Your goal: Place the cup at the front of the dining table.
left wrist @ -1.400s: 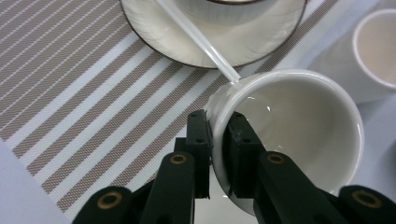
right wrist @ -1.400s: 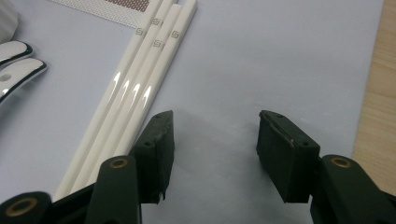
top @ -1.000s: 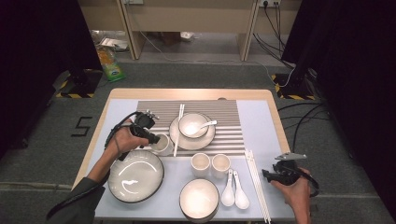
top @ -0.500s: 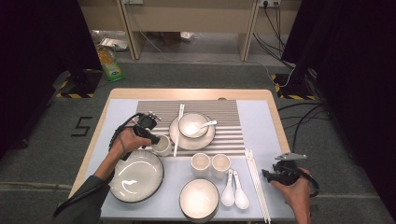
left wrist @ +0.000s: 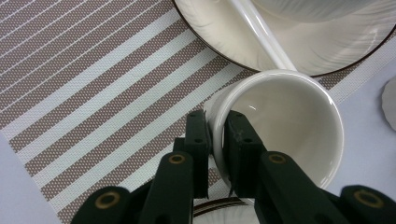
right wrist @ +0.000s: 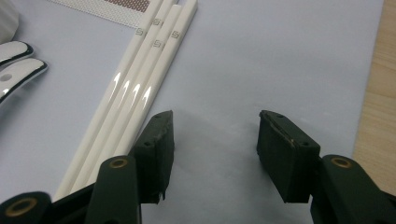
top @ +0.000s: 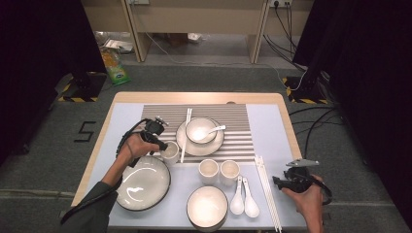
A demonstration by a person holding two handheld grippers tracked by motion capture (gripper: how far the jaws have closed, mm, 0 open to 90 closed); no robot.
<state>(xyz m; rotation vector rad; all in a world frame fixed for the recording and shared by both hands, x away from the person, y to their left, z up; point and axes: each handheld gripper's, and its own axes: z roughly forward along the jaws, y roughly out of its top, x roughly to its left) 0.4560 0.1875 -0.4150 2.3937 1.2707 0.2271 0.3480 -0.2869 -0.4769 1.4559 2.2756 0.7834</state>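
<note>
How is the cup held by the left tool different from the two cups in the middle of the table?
The held cup has its rim pinched by the left tool; the two middle cups stand free, untouched. The held cup sits at the edge of the striped mat, beside the plate; the middle cups stand side by side just off the mat. All three are white, upright and empty.

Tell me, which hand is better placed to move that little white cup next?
Left. Its gripper already pinches the cup wall, one finger inside and one outside. The right gripper sits open over bare mat beside the chopsticks, far across the table.
</note>
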